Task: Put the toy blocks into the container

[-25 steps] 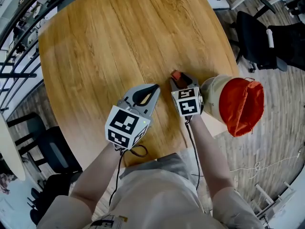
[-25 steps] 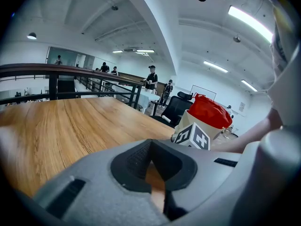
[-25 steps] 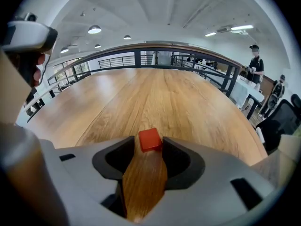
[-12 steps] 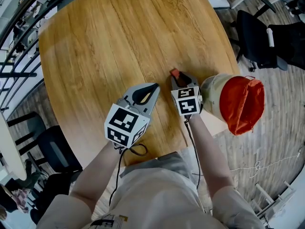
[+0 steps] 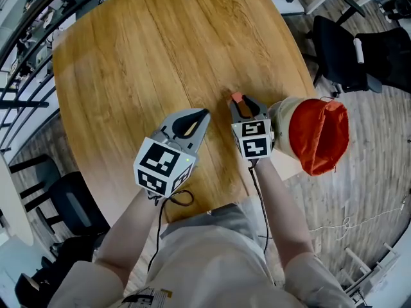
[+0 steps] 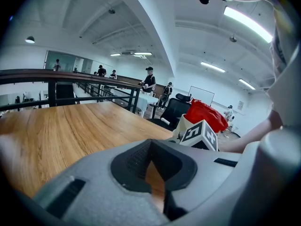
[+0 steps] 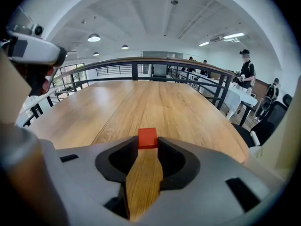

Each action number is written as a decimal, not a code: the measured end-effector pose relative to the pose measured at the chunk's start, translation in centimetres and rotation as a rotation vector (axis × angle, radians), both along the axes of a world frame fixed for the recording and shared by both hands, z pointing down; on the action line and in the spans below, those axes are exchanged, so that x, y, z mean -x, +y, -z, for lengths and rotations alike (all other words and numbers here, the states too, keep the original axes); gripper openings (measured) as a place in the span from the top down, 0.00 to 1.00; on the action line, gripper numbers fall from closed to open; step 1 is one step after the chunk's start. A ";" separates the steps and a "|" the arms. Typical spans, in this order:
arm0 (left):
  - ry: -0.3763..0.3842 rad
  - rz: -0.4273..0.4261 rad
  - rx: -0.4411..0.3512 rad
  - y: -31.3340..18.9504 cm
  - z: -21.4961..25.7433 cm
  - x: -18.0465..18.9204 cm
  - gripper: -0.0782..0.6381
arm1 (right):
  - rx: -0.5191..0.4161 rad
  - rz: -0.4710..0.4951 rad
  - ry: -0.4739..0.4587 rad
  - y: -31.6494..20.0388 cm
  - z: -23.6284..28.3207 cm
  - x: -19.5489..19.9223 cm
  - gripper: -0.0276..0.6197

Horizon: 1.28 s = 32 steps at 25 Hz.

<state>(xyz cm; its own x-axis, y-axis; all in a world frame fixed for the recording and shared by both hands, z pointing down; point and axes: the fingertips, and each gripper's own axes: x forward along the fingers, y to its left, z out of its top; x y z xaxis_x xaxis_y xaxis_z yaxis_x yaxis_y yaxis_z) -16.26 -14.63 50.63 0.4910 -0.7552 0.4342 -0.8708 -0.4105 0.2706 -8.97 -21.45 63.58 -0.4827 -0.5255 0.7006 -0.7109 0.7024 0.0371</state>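
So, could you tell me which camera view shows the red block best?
The right gripper view: the red block sits centred and close, pinched between the jaw tips of the right tool. The head view shows only its small top past that tool's nose; the left gripper view does not show it.

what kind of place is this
Probably an open-plan office, maybe on an upper level: a railing runs past the table, office chairs stand beside it, and a whiteboard and strip lights show further back.
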 end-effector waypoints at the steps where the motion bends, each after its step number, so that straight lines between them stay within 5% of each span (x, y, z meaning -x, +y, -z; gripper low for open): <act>1: -0.001 0.000 -0.007 0.0 0.4 0.0 0.87 | -0.007 -0.001 -0.009 0.1 0.6 0.0 0.75; 32: -0.017 -0.031 -0.228 2.6 12.3 -3.2 0.87 | -0.231 0.009 -0.206 6.3 20.1 -3.4 0.75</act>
<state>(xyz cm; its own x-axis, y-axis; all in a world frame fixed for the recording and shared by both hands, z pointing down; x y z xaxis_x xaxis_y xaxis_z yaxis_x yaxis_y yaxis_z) -13.08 -11.99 38.37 0.5100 -0.8193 0.2620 -0.8602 -0.4863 0.1534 -5.60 -15.19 43.52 -0.6076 -0.6544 0.4501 -0.7136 0.6986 0.0525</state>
